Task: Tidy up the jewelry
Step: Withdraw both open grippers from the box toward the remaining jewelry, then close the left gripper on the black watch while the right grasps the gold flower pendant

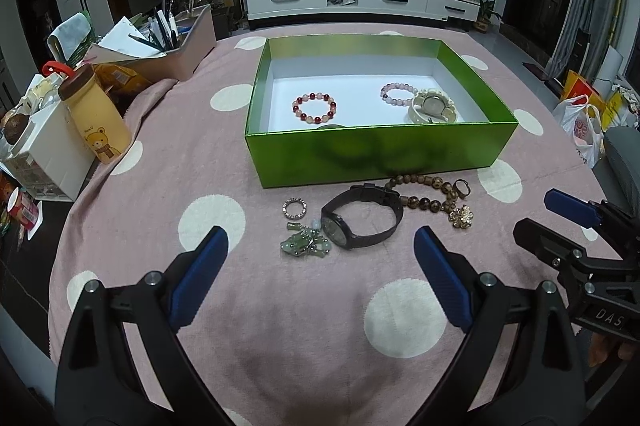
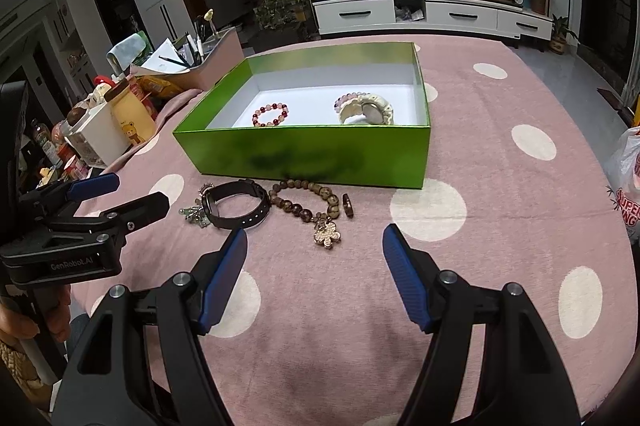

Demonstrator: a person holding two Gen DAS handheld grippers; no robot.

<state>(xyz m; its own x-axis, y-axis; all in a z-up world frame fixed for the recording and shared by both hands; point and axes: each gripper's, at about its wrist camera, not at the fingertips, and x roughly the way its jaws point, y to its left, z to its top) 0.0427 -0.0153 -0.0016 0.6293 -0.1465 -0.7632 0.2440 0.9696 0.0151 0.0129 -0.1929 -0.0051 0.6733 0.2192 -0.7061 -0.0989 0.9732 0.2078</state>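
Observation:
A green box (image 1: pixel 380 150) stands mid-table holding a red-and-pink bead bracelet (image 1: pixel 315 108), a pale purple bracelet (image 1: pixel 396 92) and a cream watch (image 1: pixel 432 106). On the pink dotted cloth in front of it lie a black watch (image 1: pixel 360 222), a brown bead bracelet (image 1: pixel 424 194), a silver ring (image 1: pixel 295 208), a green jade charm cluster (image 1: pixel 306 244), a gold flower brooch (image 1: pixel 462 216) and a small dark ring (image 1: pixel 460 186). My left gripper (image 1: pixel 321 232) hovers open just short of the black watch. My right gripper (image 2: pixel 315 232) is open and empty, near the flower brooch (image 2: pixel 327 234).
At the left table edge stand a yellow bear bottle (image 1: pixel 96 118), a white drawer box (image 1: pixel 44 150) and a pen holder (image 1: pixel 176 46). A plastic bag (image 1: pixel 580 130) sits off the right side. The two grippers are side by side, the right gripper (image 1: pixel 538 212) close to the left one.

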